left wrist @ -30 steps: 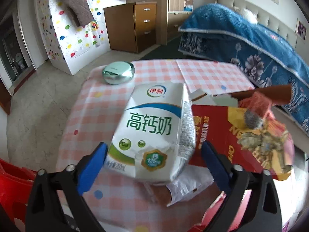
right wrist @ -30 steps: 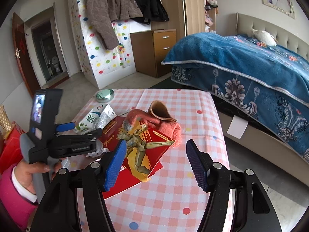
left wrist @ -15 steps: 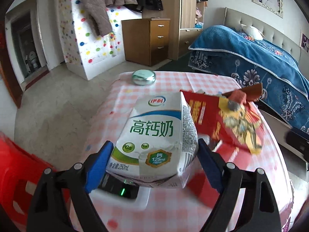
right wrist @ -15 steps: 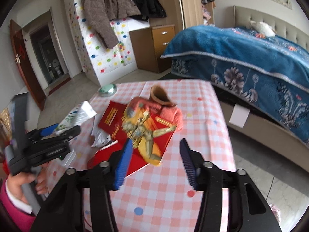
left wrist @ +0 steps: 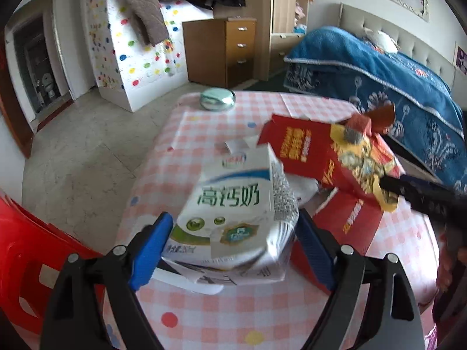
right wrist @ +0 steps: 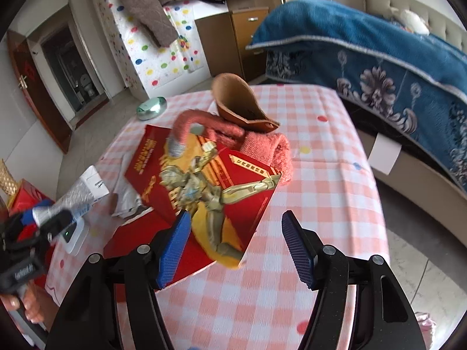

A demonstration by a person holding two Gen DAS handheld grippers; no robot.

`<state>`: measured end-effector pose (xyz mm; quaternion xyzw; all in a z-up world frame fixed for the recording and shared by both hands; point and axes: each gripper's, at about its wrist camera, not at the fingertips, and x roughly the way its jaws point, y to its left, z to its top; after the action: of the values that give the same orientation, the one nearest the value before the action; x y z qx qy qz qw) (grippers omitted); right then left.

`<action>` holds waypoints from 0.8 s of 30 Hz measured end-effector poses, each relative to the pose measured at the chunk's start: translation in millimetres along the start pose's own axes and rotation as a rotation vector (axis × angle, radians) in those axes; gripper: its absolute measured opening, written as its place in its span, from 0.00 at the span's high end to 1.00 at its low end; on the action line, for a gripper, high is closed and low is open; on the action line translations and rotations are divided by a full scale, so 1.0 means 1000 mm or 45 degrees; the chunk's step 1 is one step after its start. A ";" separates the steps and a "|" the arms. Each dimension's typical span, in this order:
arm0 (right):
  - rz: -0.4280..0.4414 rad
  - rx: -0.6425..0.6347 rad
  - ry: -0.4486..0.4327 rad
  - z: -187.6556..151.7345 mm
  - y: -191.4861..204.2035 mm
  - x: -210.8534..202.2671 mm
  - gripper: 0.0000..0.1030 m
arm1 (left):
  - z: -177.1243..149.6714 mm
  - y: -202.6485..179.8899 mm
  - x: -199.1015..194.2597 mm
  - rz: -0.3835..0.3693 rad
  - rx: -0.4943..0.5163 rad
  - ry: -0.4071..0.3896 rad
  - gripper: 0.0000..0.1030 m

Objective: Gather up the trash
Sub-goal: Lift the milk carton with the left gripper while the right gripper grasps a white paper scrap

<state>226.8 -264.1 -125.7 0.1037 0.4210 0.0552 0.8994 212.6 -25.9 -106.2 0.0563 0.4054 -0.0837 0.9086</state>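
My left gripper [left wrist: 233,242] is shut on a white milk carton [left wrist: 233,213] with green Chinese print, held above the near left part of the pink checked table [left wrist: 210,306]. The carton also shows in the right wrist view [right wrist: 84,191], at the left. My right gripper [right wrist: 236,242] is open, its blue pads on either side of the near corner of a red printed box [right wrist: 204,180], without touching it. The red box [left wrist: 321,151] lies in the middle of the table. Crumpled white wrappers [right wrist: 125,201] lie beside it.
A pink knitted cloth [right wrist: 262,145] and a brown leather piece [right wrist: 239,108] lie behind the box. A round green tin [left wrist: 217,99] sits at the far edge. A red plastic stool [left wrist: 26,262] stands at the left. A white device [right wrist: 73,232] lies at the table's left edge. A blue bed [right wrist: 379,46] is at the right.
My left gripper has lifted the milk carton off the table and drawn it back to the left. My right gripper has moved forward and down to the red box's near corner.
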 end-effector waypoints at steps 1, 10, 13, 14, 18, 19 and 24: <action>0.009 0.006 0.001 0.001 -0.001 0.003 0.37 | -0.002 -0.001 0.001 0.005 0.014 0.006 0.20; 0.090 0.029 -0.054 0.003 0.006 -0.012 0.74 | -0.004 0.000 -0.003 0.001 0.022 0.004 0.21; 0.154 -0.008 -0.105 0.003 0.017 -0.036 0.87 | -0.004 0.005 -0.013 -0.015 -0.014 -0.005 0.21; 0.170 -0.027 -0.118 0.001 0.021 -0.043 0.92 | -0.005 0.006 -0.017 -0.017 -0.027 -0.007 0.21; 0.197 -0.197 -0.198 -0.013 0.064 -0.082 0.99 | -0.012 0.017 -0.039 -0.029 -0.092 -0.028 0.22; 0.188 -0.224 -0.213 -0.016 0.072 -0.087 1.00 | -0.014 0.019 -0.044 -0.031 -0.100 -0.033 0.22; 0.124 -0.357 -0.313 -0.033 0.108 -0.122 1.00 | -0.027 0.027 -0.072 -0.080 -0.126 -0.046 0.72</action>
<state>121.4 -177.0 -30.0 0.0036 0.2907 0.1439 0.9459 151.2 13.1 -69.3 -0.0030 0.3941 -0.0932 0.9143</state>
